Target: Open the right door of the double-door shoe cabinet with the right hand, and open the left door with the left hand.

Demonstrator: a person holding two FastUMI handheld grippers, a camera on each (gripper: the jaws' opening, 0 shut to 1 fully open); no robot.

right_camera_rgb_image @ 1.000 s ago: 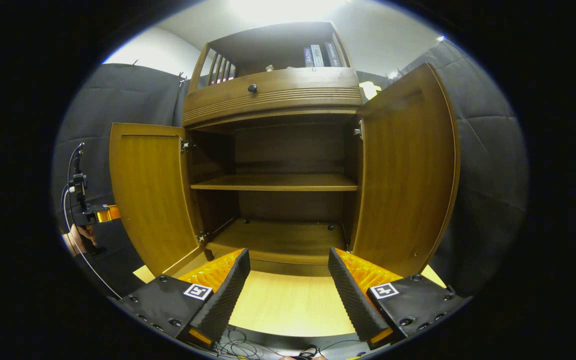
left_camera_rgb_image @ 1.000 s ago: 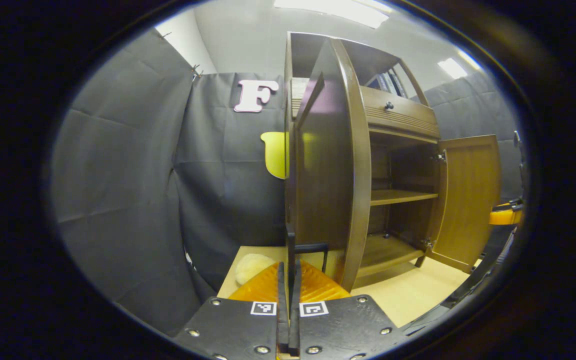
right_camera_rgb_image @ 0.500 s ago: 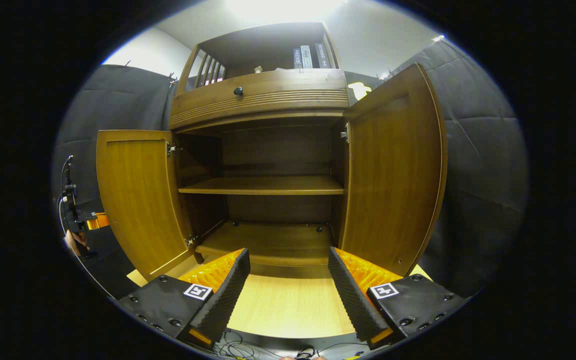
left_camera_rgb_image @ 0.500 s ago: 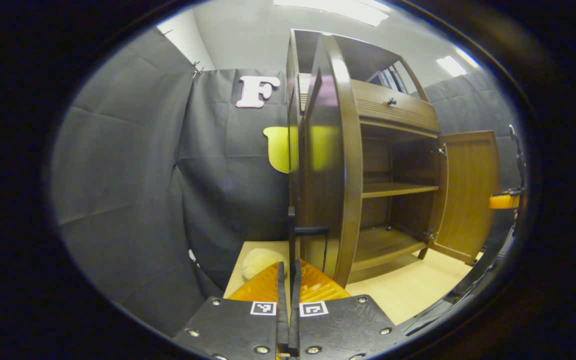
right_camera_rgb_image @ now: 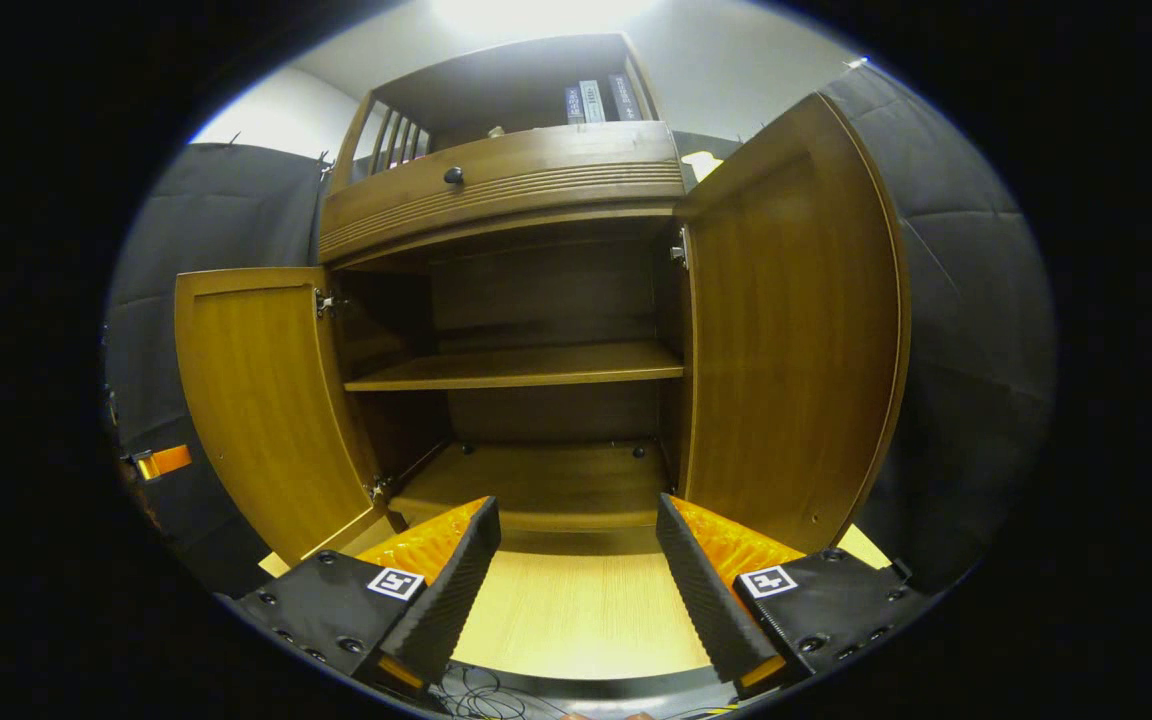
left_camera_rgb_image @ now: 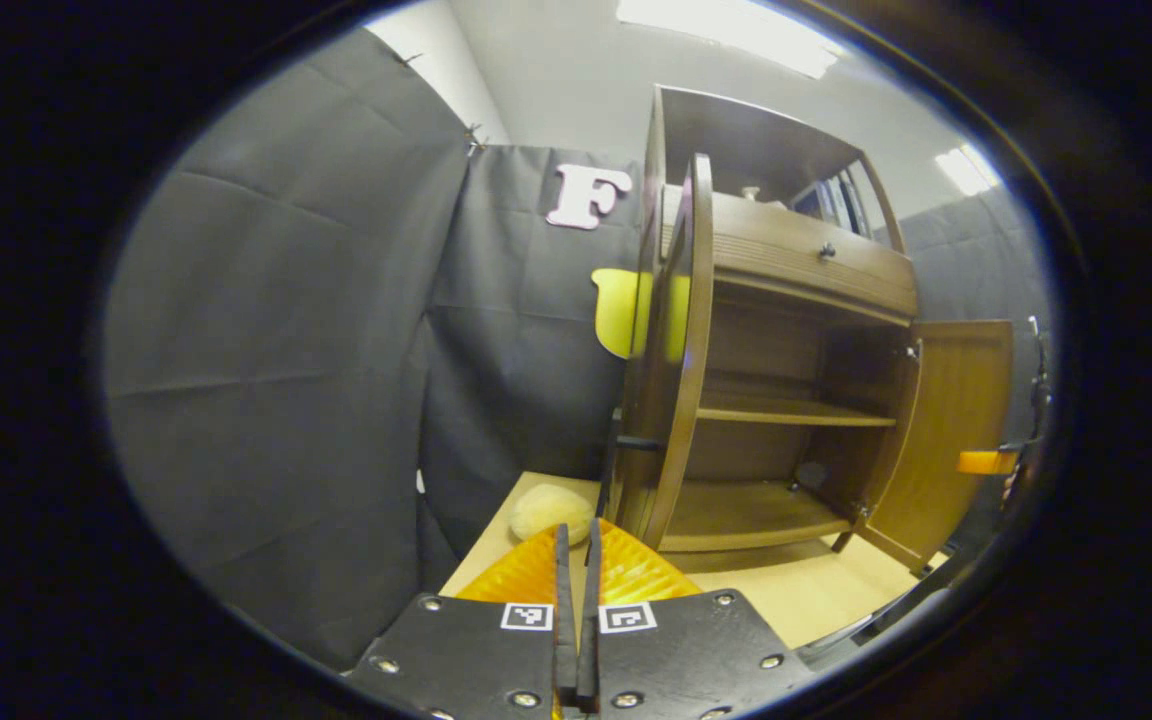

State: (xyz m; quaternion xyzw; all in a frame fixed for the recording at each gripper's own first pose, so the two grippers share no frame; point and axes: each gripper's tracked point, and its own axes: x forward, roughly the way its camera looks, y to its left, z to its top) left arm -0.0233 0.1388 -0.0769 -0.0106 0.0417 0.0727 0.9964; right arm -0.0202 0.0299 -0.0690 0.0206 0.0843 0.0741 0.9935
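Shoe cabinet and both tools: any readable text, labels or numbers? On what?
Nothing readable.
Books on top of the shoe cabinet: spine print too small and blurred to read.
Square markers on the right tool and the left tool: coded patterns, no letters or digits.
Cabinet doors, drawer front and shelves: no text seen.

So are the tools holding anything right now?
No. The left tool is shut on nothing, clear of the left door. The right tool is open and empty.
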